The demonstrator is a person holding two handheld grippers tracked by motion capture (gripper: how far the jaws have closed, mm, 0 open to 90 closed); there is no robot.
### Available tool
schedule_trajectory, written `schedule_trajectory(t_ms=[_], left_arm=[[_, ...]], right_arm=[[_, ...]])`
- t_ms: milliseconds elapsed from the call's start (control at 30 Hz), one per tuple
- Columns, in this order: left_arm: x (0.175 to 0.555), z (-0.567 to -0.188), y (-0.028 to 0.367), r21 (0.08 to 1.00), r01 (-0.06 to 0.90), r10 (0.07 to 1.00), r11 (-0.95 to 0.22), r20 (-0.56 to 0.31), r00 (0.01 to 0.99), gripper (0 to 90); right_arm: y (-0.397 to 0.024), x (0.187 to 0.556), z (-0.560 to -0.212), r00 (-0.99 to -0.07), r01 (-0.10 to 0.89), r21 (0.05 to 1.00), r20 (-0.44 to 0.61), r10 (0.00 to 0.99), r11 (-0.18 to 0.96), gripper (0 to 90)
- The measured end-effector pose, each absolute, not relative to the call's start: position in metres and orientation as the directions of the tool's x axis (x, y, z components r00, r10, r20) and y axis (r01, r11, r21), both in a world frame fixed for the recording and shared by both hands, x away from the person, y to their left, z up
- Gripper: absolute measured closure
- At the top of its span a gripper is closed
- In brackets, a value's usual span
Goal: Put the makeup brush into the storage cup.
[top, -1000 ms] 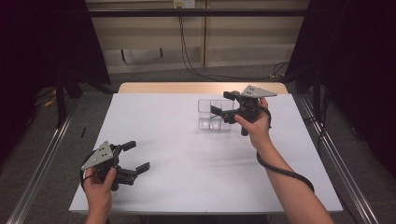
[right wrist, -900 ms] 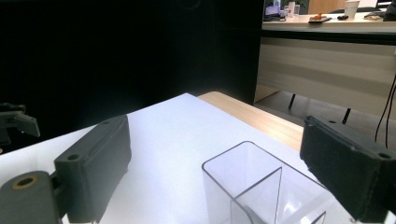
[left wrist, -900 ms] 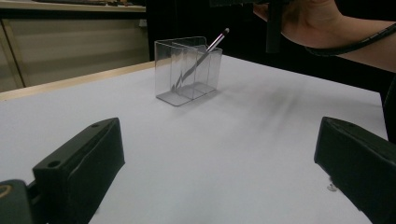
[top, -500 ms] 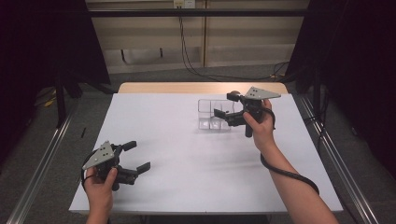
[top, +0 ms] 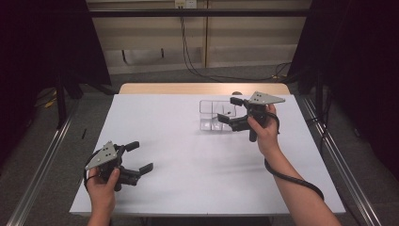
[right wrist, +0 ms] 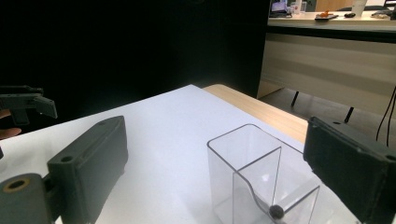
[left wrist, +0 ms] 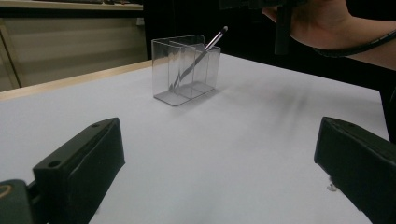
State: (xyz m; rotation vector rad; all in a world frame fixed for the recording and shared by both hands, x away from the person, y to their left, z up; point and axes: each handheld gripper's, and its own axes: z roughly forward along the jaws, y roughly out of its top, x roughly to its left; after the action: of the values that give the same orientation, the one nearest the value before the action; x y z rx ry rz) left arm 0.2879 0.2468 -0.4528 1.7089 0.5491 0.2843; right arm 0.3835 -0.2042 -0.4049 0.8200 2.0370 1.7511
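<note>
Pen already stands tilted inside the clear divided organiser at the worktop's far right, right tool hovering jaws apart above it, left tool idle, spread, near front-left edge; placement looks done.

Both grippers agape – left gripper low, right gripper raised.

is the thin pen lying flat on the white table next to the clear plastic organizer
No, the thin pen stands tilted inside a compartment of the clear plastic organizer, its dark tip poking above the rim.
</note>
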Motion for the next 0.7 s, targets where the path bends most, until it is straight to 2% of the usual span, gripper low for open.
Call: schedule_trajectory(t_ms=[700], left_arm=[[0.289,-0.45,0.242,0.972,0.194,0.501,-0.133,-0.103,0.86,1.5]], right_arm=[[-0.225,0.358,-0.407,-0.776,0.205,0.977,0.121,0.619,0.066,6.2]])
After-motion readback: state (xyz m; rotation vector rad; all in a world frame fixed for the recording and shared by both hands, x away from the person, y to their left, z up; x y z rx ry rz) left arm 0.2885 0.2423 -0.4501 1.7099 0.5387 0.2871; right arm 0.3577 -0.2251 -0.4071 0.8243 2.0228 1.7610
